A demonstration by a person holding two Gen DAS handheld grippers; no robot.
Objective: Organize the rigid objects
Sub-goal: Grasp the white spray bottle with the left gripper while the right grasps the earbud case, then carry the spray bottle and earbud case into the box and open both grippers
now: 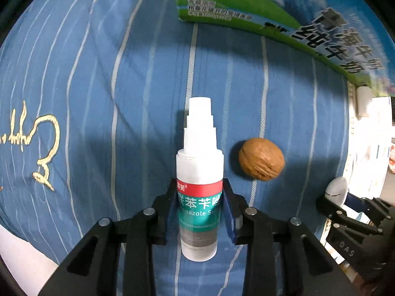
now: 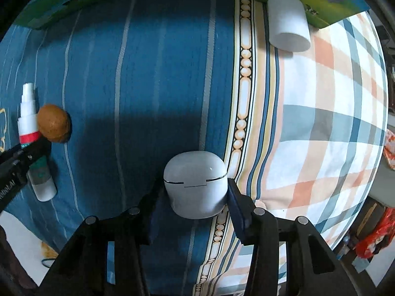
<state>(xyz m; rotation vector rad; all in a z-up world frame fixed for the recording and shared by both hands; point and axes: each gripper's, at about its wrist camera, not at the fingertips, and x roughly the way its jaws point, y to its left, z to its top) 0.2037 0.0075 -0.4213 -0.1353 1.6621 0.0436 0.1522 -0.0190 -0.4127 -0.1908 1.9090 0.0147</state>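
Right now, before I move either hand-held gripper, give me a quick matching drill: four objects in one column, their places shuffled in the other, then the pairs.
Things:
1. spray bottle
2. walnut
3. white earbud case
4. white cylinder

Places:
A. lying by the green carton's edge
B. between the right hand-held gripper's fingers
C. loose on the blue striped cloth, beside the bottle
D. between the left hand-held gripper's fingers

Pairs: 1-D, 2-C, 3-B, 4-A
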